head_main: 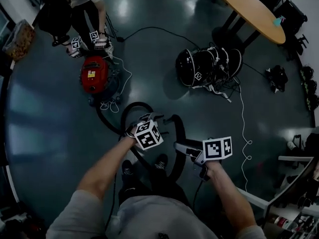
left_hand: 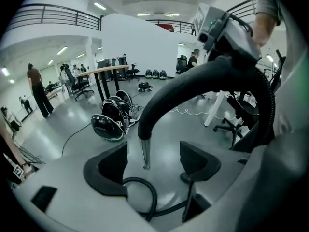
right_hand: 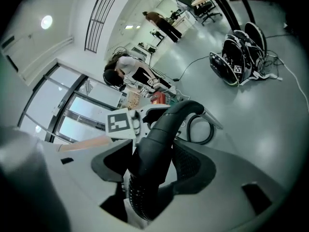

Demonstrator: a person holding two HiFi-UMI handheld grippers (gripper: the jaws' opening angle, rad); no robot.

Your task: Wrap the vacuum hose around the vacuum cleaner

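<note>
The red vacuum cleaner (head_main: pixel 93 73) stands on the dark floor, upper left in the head view. Its black hose (head_main: pixel 130 108) loops over the floor and rises to a curved handle piece (right_hand: pixel 166 129). My right gripper (right_hand: pixel 152 161) is shut on that black handle, which fills the gap between its pads. In the head view the right gripper (head_main: pixel 177 145) is just right of my left gripper (head_main: pixel 149 119). The left gripper (left_hand: pixel 154 161) stands open with nothing pressed; the handle's metal tube end (left_hand: pixel 145 153) hangs beyond its jaws, apart from them.
Another person (head_main: pixel 75 6) with marker cubes crouches right behind the vacuum. A pile of black helmets and straps (head_main: pixel 209 66) lies to the right, with a round wooden table (head_main: pixel 251 11) beyond it. A white cord (head_main: pixel 244 133) snakes over the floor at right.
</note>
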